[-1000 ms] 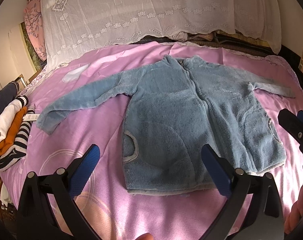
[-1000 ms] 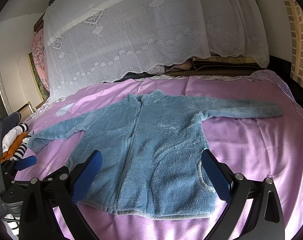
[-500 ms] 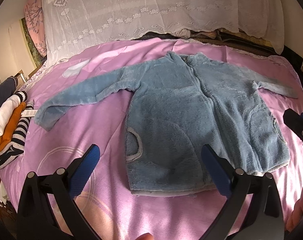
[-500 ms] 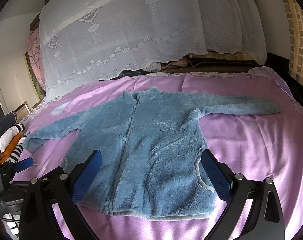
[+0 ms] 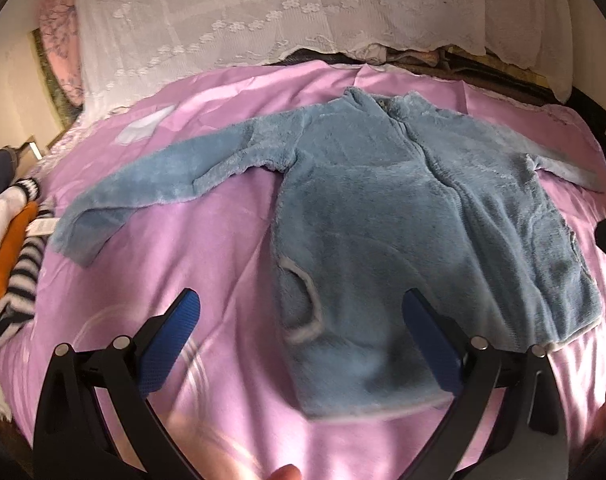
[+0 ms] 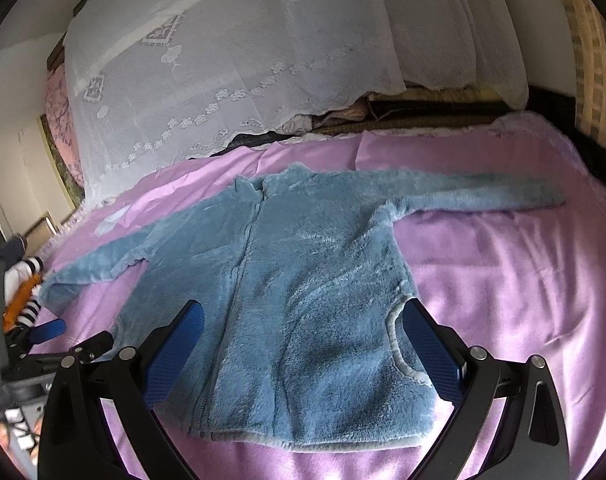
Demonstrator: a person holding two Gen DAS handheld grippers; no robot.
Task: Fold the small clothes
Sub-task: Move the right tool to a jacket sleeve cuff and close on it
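Observation:
A small fluffy blue-grey jacket (image 5: 403, 232) lies flat and face up on the pink bed cover (image 5: 207, 248), both sleeves spread out, zip closed. It also shows in the right wrist view (image 6: 303, 288). My left gripper (image 5: 303, 340) is open and empty, hovering over the jacket's lower left hem and pocket. My right gripper (image 6: 303, 352) is open and empty, above the jacket's lower right part. The left gripper also shows at the left edge of the right wrist view (image 6: 47, 332).
A pile of folded clothes, white, orange and striped (image 5: 11, 264), sits at the bed's left edge. A white lace cloth (image 5: 263, 12) covers stacked bedding at the far side. The right sleeve (image 6: 483, 196) reaches toward the bed's right edge.
Both grippers have moved forward and lower toward the jacket, so it looms larger. The left view has swung a little to the left. Both stay open.

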